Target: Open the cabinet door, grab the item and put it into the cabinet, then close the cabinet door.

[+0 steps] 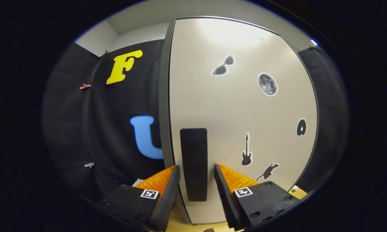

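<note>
**A:** Where is the cabinet door, and which way does it run?

**B:** A tall, pale cream cabinet door with a smooth matte face and a thin dark edge (232, 106) stands upright straight ahead of the gripper (196, 175). Its long axis runs vertically. It looks shut, its face turned toward the camera, with a grey side strip (163, 96) along its left edge.

**A:** Is there a handle?

**B:** Yes. A flat black rectangular handle with rounded corners (193, 161) sits near the door's lower left edge. It also stands upright, long axis vertical.

**A:** What are the gripper's fingers doing?

**B:** The fingers (167, 193) are spread moderately wide, one on each side of the handle. The handle's lower half lies between them with a gap at either side, so neither finger presses on it. Whether the tips touch the door face cannot be told.

**A:** How is the door decorated?

**B:** Black-and-white stickers are scattered over it: sunglasses (223, 66) near the top, a round moon (267, 84), a vinyl record (301, 127) by the right edge, an electric guitar (246, 151) standing upright, and a small leaping animal (268, 171) below it.

**A:** Any readable writing?

**B:** None on the door. Each finger base carries a small square black-and-white marker (149, 194), not text.

**A:** What is underneath?

**B:** A strip of yellowish wooden surface (180, 222) shows below the door.
</note>
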The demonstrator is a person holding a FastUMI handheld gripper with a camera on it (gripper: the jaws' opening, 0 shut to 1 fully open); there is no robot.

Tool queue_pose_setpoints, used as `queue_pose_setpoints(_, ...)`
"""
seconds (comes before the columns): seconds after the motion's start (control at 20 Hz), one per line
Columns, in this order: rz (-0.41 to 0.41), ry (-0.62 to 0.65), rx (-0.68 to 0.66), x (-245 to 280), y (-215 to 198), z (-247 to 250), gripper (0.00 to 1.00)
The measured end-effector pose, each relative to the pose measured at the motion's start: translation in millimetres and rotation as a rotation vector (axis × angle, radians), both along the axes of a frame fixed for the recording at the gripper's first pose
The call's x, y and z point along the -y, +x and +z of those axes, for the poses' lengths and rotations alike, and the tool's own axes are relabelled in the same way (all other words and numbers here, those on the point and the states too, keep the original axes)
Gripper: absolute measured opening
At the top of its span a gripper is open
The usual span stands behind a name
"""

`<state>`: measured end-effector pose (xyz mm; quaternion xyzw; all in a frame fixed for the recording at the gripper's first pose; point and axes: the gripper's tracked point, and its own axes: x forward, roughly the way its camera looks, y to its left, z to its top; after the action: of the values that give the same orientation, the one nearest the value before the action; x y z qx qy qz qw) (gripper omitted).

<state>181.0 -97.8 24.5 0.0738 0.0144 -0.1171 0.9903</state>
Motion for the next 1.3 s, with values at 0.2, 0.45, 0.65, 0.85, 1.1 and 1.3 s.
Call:
queue_pose_setpoints(0.2, -0.056, 0.005, 0.005, 5.0, 2.3, 1.2, 0.39)
queue_pose_setpoints(0.45, -0.003, 0.003, -0.022, 4.0, -4.4, 0.1, 0.16)
queue_pose_setpoints(0.65, 0.071, 0.022, -0.037, -1.1, -30.6, 1.3, 0.16)
queue_pose_setpoints(0.85, 0.142, 0.043, -0.026, -4.2, -70.0, 8.9, 0.16)
queue_pose_setpoints(1.1, 0.196, 0.061, -0.017, 10.9, -106.1, 9.9, 0.16)
queue_pose_setpoints(1.3, 0.215, 0.076, -0.023, 26.1, -128.8, 10.6, 0.16)
